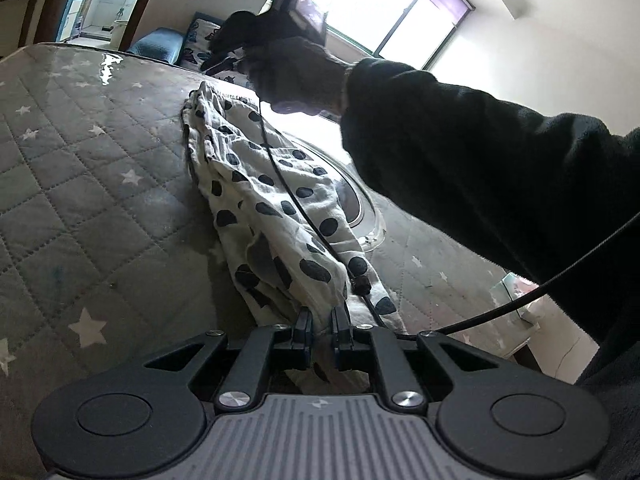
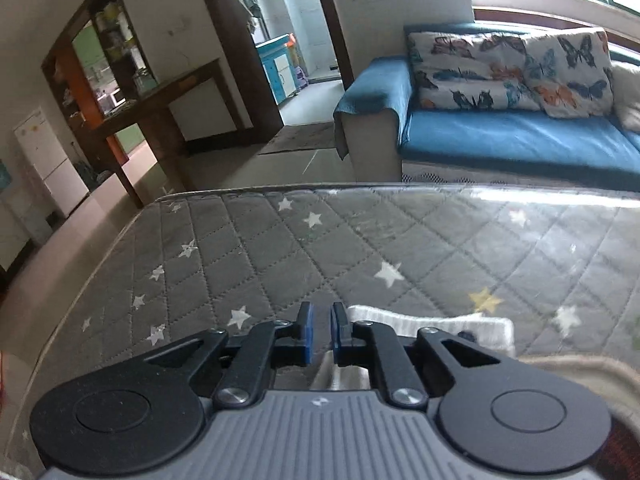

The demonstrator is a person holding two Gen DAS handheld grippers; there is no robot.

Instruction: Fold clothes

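A white garment with dark polka dots lies stretched in a long bunch across the grey quilted star-patterned table cover. My left gripper is shut on the near end of the garment, cloth pinched between its jaws. The far end runs up to the person's right hand and the right gripper, seen dark against the window. In the right wrist view my right gripper has its blue pads close together with cloth behind them; a white edge of the garment shows just to its right.
A black cable lies along the garment. The person's dark sleeve reaches over the table. A blue sofa with butterfly cushions stands beyond the table's far edge. A wooden desk and doorway are at the left.
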